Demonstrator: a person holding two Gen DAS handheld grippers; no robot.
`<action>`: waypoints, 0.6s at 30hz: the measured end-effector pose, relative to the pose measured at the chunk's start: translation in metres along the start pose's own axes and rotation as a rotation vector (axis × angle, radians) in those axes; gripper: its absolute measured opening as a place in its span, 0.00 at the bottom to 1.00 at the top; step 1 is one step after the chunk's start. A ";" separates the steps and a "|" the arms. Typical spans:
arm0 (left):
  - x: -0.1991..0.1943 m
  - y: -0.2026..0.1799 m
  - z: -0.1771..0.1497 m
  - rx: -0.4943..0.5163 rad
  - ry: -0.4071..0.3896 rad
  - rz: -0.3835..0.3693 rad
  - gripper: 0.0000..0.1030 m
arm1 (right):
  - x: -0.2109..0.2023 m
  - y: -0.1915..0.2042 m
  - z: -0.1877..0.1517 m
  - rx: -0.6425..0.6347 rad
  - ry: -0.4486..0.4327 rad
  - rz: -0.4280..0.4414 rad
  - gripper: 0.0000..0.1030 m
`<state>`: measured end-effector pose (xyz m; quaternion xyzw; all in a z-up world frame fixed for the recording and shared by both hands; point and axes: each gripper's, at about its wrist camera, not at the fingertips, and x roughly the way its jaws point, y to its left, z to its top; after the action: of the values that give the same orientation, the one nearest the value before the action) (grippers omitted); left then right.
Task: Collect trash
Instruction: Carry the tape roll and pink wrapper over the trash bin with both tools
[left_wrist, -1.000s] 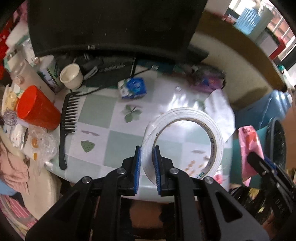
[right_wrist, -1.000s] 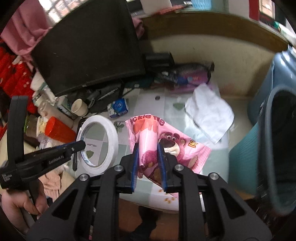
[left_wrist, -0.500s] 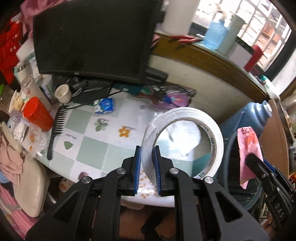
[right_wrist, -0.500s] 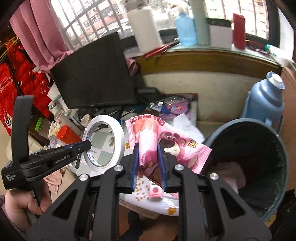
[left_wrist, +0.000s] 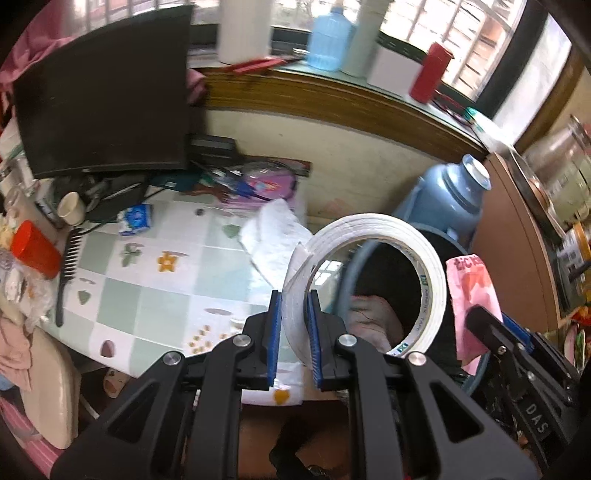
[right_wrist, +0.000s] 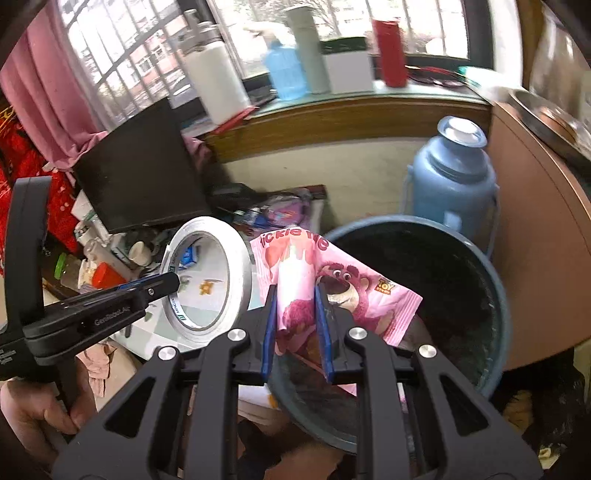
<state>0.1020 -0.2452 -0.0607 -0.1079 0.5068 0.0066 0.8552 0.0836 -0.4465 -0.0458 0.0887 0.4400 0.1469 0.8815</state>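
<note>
1. Trash first: the pink snack wrapper is pinched between the blue pads of the right gripper, and it's hanging over the near rim of the trash bin, partly above the dark opening.
2. The other piece is the tape roll, white, standing on edge, with its wall clamped between the pads of the left gripper. It sits just left of the trash bin rim, and you can look through its hole into the bin.
3. From the right wrist view the tape roll is right next to the wrapper, on the side away from the bin; can't tell if they actually touch.
4. Inside the trash bin there's something pinkish already lying at the bottom, too blurry to name.
5. Behind the trash bin, against the wall, stands a blue thermos jug.
6. Left of the trash bin is the counter with a flowery checked cover. Nearest the bin on it is a crumpled white paper, then a small blue packet, a black comb and a red cup way over at the far edge.
7. A black monitor stands at the back of the counter.
</note>
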 end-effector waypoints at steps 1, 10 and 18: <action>0.002 -0.007 -0.001 0.008 0.004 -0.006 0.13 | -0.001 -0.007 -0.002 0.008 0.004 -0.007 0.20; 0.021 -0.060 -0.006 0.065 0.034 -0.042 0.13 | -0.002 -0.055 -0.013 0.052 0.027 -0.046 0.20; 0.040 -0.088 -0.010 0.086 0.072 -0.055 0.13 | -0.002 -0.082 -0.019 0.088 0.046 -0.063 0.20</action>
<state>0.1229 -0.3366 -0.0842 -0.0851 0.5338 -0.0424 0.8402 0.0825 -0.5233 -0.0792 0.1102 0.4687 0.1018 0.8705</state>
